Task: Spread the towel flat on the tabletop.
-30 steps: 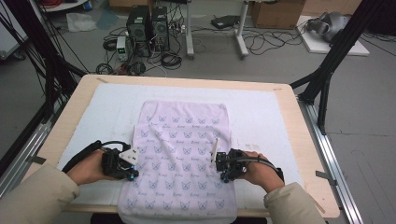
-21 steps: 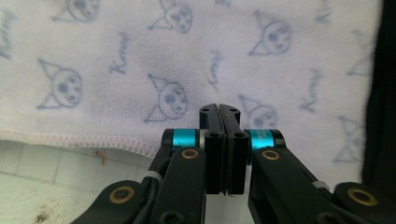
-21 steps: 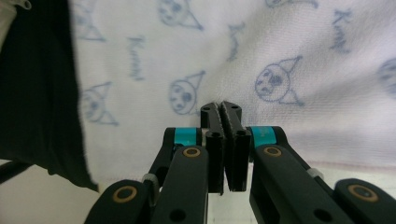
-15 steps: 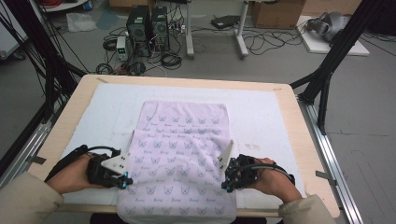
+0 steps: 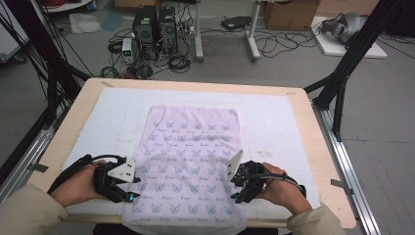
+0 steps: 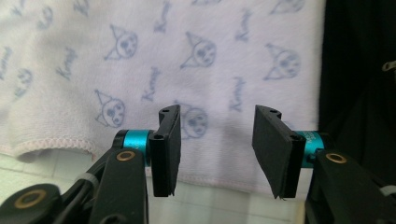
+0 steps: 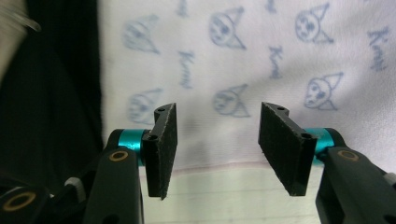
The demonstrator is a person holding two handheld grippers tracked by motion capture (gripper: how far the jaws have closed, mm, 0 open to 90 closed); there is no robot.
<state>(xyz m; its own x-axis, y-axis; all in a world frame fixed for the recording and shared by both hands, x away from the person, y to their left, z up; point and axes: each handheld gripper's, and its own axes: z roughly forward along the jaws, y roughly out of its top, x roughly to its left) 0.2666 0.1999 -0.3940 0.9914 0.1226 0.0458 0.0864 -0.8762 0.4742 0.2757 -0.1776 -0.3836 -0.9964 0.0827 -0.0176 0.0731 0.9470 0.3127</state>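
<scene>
Blk hand-held gripper [image 6: 218, 154], teal hubs, beige sleeves [image 5: 29, 213].

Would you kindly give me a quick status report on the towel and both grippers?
Left hand-held gripper and right hand-held gripper just opened, nothing between the pads. Printed towel flat on the table, near edge overhanging. Nothing in the way.

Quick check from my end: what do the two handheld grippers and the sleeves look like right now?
Both the left gripper and the right gripper are black, each topped by a pale three-cornered plate and trailing a black cable. Up close, the flat black fingers sit on turquoise collars, with brass-coloured rivets on the arms. The sleeves are beige.
</scene>
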